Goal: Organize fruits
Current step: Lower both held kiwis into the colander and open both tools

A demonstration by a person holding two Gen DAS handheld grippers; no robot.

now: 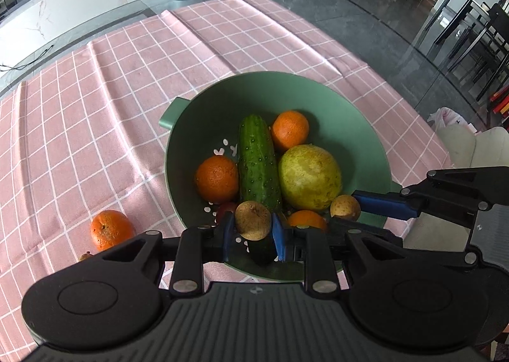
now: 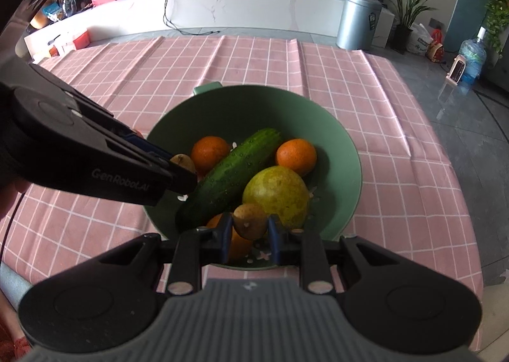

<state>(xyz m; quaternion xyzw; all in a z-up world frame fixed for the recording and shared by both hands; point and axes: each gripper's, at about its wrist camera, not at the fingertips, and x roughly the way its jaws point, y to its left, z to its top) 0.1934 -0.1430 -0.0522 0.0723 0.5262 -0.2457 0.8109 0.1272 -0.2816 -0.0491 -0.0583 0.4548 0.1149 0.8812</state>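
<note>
Oranges [image 1: 217, 178]: 3 in bowl [image 1: 366, 152], 1 outside; 1 cucumber [image 1: 258, 164].

Bowl [image 1: 366, 145]: green, holds cucumber [image 1: 259, 164], pear [image 1: 310, 176], oranges.
Loose orange [image 1: 111, 228]: on cloth, left of bowl.

Right gripper [image 2: 249, 231] is clamping a small brown fruit [image 2: 249, 221], possibly a longan, over the green bowl [image 2: 343, 152]. Cucumber [image 2: 229, 176], two oranges [image 2: 210, 153], and a yellow-green pear [image 2: 276, 195] are lying inside. Left gripper [image 2: 178, 171] is reaching in from the left, holding another brown fruit [image 2: 184, 162].
</note>
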